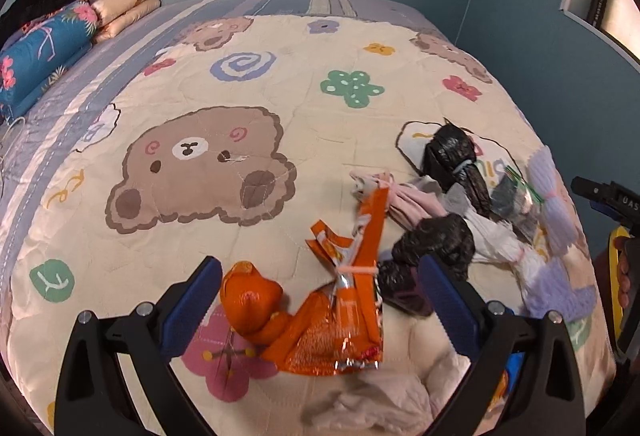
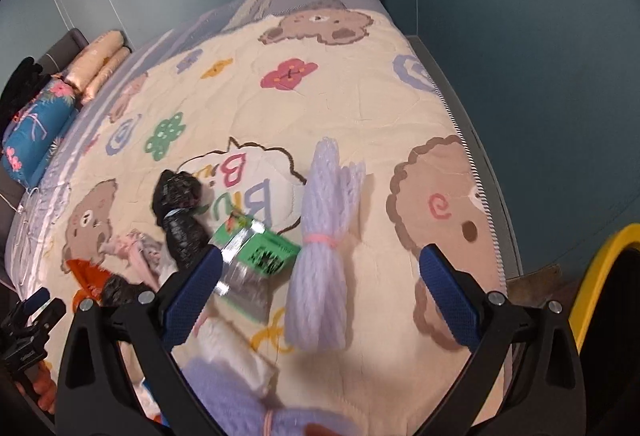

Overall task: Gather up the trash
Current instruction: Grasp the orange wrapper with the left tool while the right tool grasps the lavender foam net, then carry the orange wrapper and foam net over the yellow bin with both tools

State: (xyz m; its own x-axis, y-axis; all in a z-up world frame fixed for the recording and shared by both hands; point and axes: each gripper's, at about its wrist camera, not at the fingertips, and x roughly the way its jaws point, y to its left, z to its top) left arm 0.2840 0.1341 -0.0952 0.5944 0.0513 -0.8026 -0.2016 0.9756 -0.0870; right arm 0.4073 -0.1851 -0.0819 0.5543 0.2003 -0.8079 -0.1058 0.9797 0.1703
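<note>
On the bed's cartoon-bear quilt (image 1: 280, 48), the trash is lying in a loose cluster toward the near right side. Starting at the left, the left gripper (image 1: 320, 300) is hovering with its jaws spread wide around an orange snack wrapper (image 1: 336, 320), gripping nothing. Just right of the wrapper, a crumpled black plastic bag (image 1: 436, 240) is sitting beside a pink bundle (image 1: 408, 204), with a second black bag (image 1: 452, 152) lying farther back. Moving right, a green-and-silver packet (image 2: 260, 256) is resting next to a lavender bundle (image 2: 324, 248) tied with a pink band. Over these, the right gripper (image 2: 320, 296) is hanging with its jaws wide apart, the lavender bundle lying between them, unheld.
</note>
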